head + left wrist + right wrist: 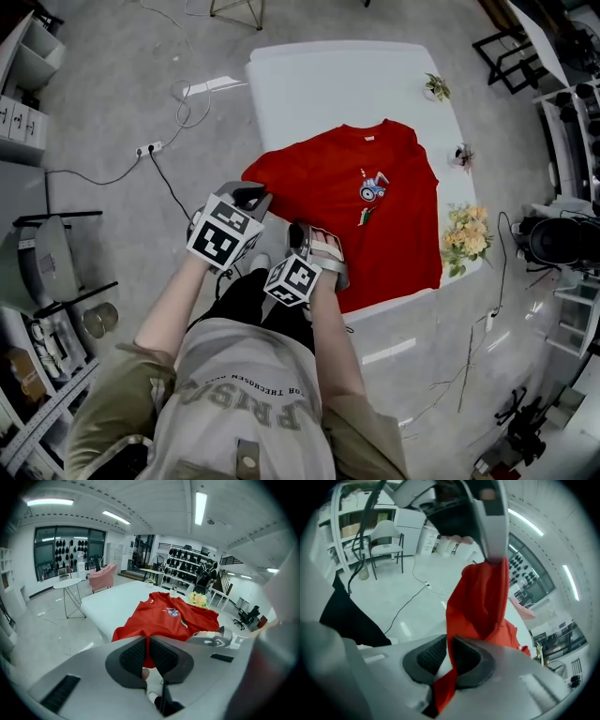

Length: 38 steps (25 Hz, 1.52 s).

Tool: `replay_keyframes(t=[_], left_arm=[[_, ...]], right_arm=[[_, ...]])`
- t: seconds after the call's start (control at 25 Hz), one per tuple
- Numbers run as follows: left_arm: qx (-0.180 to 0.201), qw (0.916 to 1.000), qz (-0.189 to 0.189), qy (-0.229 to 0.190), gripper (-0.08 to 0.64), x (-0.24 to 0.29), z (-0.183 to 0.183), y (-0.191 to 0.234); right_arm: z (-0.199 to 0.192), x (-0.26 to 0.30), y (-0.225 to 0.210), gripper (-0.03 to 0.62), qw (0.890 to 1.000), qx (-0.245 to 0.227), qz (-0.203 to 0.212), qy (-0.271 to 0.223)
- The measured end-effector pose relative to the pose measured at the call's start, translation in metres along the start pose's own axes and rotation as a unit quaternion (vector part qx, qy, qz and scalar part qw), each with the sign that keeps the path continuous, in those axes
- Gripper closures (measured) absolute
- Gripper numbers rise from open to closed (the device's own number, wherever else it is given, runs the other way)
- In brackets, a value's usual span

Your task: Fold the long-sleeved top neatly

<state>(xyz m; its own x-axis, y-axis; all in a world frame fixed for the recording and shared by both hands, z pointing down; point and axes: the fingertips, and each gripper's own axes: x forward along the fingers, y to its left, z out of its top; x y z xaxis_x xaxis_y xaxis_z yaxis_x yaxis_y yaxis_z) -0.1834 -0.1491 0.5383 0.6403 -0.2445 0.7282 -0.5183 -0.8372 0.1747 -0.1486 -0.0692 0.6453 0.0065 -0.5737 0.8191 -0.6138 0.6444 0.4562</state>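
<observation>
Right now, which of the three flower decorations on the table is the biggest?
The yellow bouquet right beside the red top; the middle sprig and the far sprig, farther back along that side, are much smaller.

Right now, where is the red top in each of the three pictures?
Head view: red top spread on the white table, middle of picture.
Left gripper view: centre, just beyond the fingers pinching its edge.
Right gripper view: hanging from upper middle down into the fingers.
Shared landmark: the left gripper, clamped on the top's edge in all three.
</observation>
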Motion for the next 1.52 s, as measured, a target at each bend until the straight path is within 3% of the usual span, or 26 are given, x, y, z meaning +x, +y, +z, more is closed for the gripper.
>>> replay_keyframes(t=[0.04, 0.2, 0.32, 0.36, 0.48, 0.6, 0.68, 0.72, 0.84, 0.92, 0.96, 1.04, 1.16, 1.28, 1.44, 1.52], left_arm=[[0.004, 1.0000, 0.005, 0.003, 0.534, 0.004, 0.000, 0.003], [0.007, 0.9998, 0.016, 0.012, 0.534, 0.013, 0.000, 0.011], [0.016, 0.9989, 0.034, 0.026, 0.529, 0.017, -0.009, 0.018], [0.018, 0.9985, 0.038, 0.035, 0.507, 0.017, -0.015, 0.019], [-0.002, 0.9973, 0.036, 0.064, 0.333, 0.010, -0.043, 0.018], [-0.068, 0.9927, 0.009, 0.099, 0.304, -0.001, -0.086, 0.005], [-0.151, 0.9809, -0.047, 0.113, 0.304, 0.000, -0.115, -0.019], [-0.200, 0.9700, -0.084, 0.110, 0.304, 0.001, -0.124, -0.034], [-0.331, 0.9223, -0.188, 0.065, 0.304, 0.006, -0.121, -0.072], [-0.371, 0.9005, -0.223, 0.044, 0.304, 0.011, -0.112, -0.085], [-0.375, 0.8974, -0.228, 0.041, 0.305, 0.014, -0.109, -0.089], [-0.368, 0.9024, -0.221, 0.041, 0.326, 0.019, -0.107, -0.094], [-0.354, 0.9161, -0.186, 0.028, 0.518, 0.018, -0.104, -0.096], [-0.343, 0.9248, -0.163, 0.015, 0.543, 0.009, -0.101, -0.103], [-0.359, 0.9245, -0.128, -0.002, 0.546, 0.001, -0.105, -0.111], [-0.357, 0.9288, -0.099, -0.013, 0.548, -0.006, -0.108, -0.115]], right_arm=[[-0.001, 0.001, 0.004, 0.578, 1.000, -0.006, 0.002, 0.007], [-0.005, 0.000, 0.005, 0.584, 0.999, 0.034, 0.020, 0.011], [-0.003, -0.013, 0.002, 0.586, 0.993, 0.107, 0.055, -0.017], [-0.003, -0.021, 0.000, 0.586, 0.989, 0.133, 0.063, -0.029], [-0.003, -0.044, -0.002, 0.586, 0.980, 0.176, 0.077, -0.057], [0.001, -0.061, 0.005, 0.586, 0.973, 0.195, 0.096, -0.083], [0.006, -0.072, 0.008, 0.586, 0.968, 0.202, 0.110, -0.101], [0.009, -0.077, 0.010, 0.586, 0.966, 0.203, 0.116, -0.108], [0.009, -0.090, 0.017, 0.586, 0.965, 0.194, 0.137, -0.116], [0.005, -0.098, 0.025, 0.586, 0.962, 0.184, 0.161, -0.118], [0.003, -0.102, 0.030, 0.586, 0.961, 0.178, 0.174, -0.119], [-0.001, -0.111, 0.039, 0.586, 0.958, 0.166, 0.198, -0.122], [-0.005, -0.126, 0.046, 0.586, 0.952, 0.156, 0.224, -0.135], [-0.012, -0.136, 0.044, 0.584, 0.947, 0.155, 0.235, -0.152], [-0.017, -0.147, 0.045, 0.584, 0.942, 0.133, 0.259, -0.168], [-0.017, -0.152, 0.048, 0.584, 0.944, 0.114, 0.257, -0.175]])
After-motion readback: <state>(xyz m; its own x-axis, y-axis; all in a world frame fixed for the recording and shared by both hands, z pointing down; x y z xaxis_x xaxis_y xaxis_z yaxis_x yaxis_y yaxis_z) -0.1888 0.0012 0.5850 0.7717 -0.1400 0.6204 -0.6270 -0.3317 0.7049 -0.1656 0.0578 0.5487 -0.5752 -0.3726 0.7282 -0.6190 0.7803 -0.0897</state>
